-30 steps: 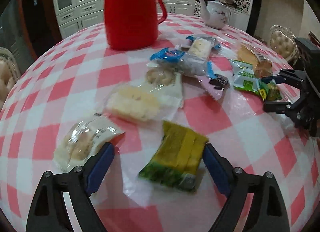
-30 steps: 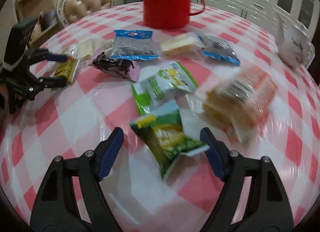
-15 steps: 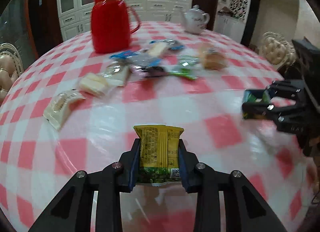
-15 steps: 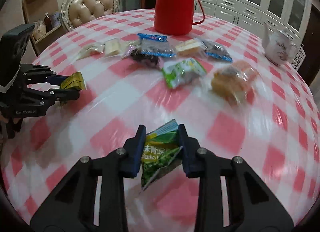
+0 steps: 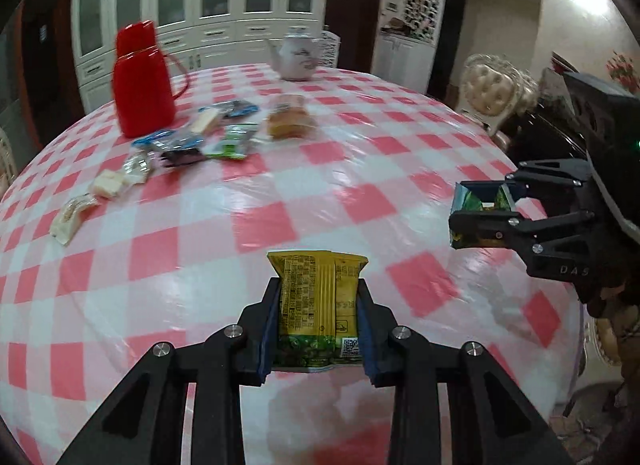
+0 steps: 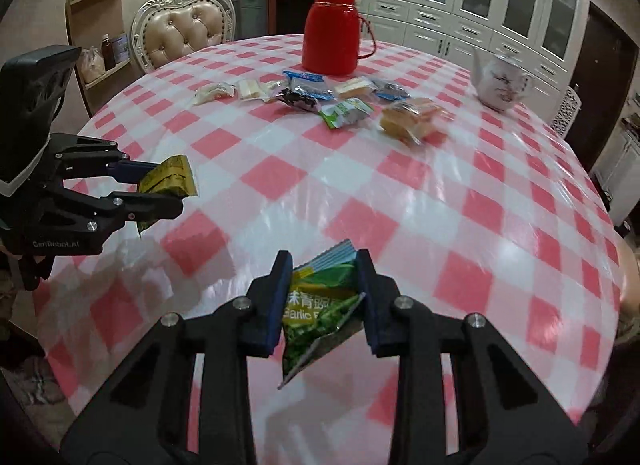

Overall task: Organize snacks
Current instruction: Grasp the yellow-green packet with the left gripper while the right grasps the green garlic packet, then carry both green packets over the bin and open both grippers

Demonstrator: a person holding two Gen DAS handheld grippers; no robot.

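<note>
A round table (image 5: 304, 201) in a red-and-white checked cloth filled both views, with white glass-front cabinets behind it and a tufted chair (image 6: 188, 31) off to one side. A second before, I had both grippers spread wide over the snack pile near the red thermos (image 6: 334, 27); by this moment each had clamped a packet, lifted it and carried it back toward the near edge, well apart from the pile. My left gripper (image 5: 318, 317) was clenched on the yellow-green snack packet (image 5: 316, 305), held upright with its printed back facing the camera. My right gripper (image 6: 322, 297) was pinched on the green garlic snack bag (image 6: 320, 305), which sagged crumpled below the pads. Both packets hung clear of the cloth. The remaining snacks, among them a green packet (image 6: 346, 113), a wrapped bread (image 6: 410, 121) and small pale cakes (image 6: 250, 89), lay scattered between the thermos and the teapot (image 6: 500, 83). I judged two items were out of the heap and ready to be set down in a tidy spot, with most of the sorting left to do.
</note>
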